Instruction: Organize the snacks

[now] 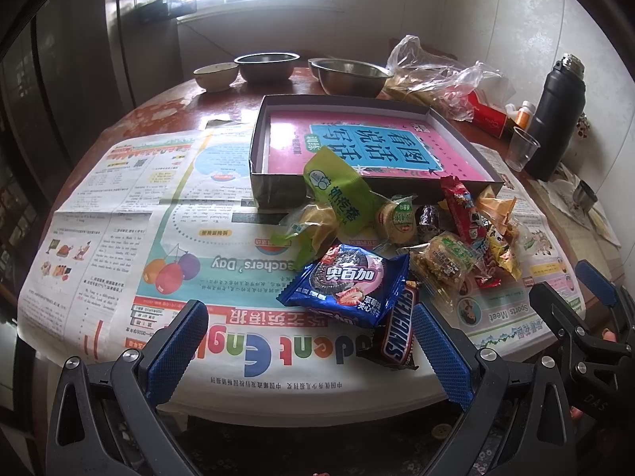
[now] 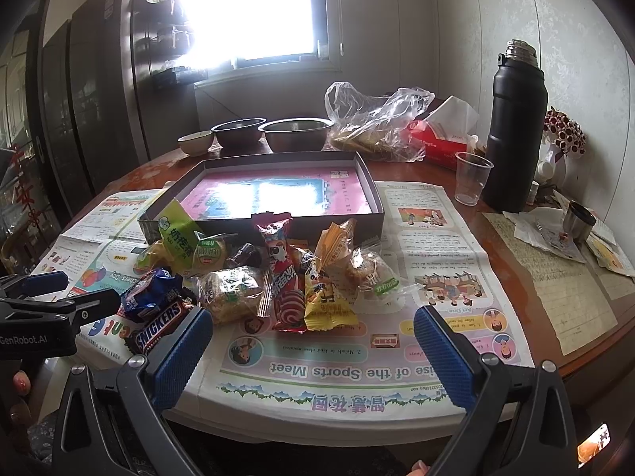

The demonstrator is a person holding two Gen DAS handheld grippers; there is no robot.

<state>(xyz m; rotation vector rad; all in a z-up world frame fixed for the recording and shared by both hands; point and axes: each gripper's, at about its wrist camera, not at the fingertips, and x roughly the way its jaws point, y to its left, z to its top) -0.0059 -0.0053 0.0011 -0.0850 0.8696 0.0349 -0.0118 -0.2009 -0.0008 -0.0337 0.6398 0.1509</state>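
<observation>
A pile of wrapped snacks lies on newspaper in front of a shallow dark box point(image 1: 258, 166) lined with a pink book; the box also shows in the right wrist view point(image 2: 373, 198). The pile includes a blue Oreo pack point(image 1: 345, 285), a Snickers bar point(image 1: 397, 331) point(image 2: 160, 329), a green bag point(image 1: 341, 190) point(image 2: 180, 238), a red pack point(image 2: 283, 281) and a yellow pack point(image 2: 327, 301). My left gripper point(image 1: 307, 351) is open and empty at the table's near edge, the Snickers just inside its right finger. My right gripper point(image 2: 311, 351) is open and empty, just short of the pile.
Three bowls point(image 1: 266, 65) stand at the back of the round table. A plastic bag point(image 2: 373, 123), red tissue box point(image 2: 440, 142), clear cup point(image 2: 470, 178) and black flask point(image 2: 512, 131) stand at the right. A small steel cup point(image 2: 579, 220) sits on papers.
</observation>
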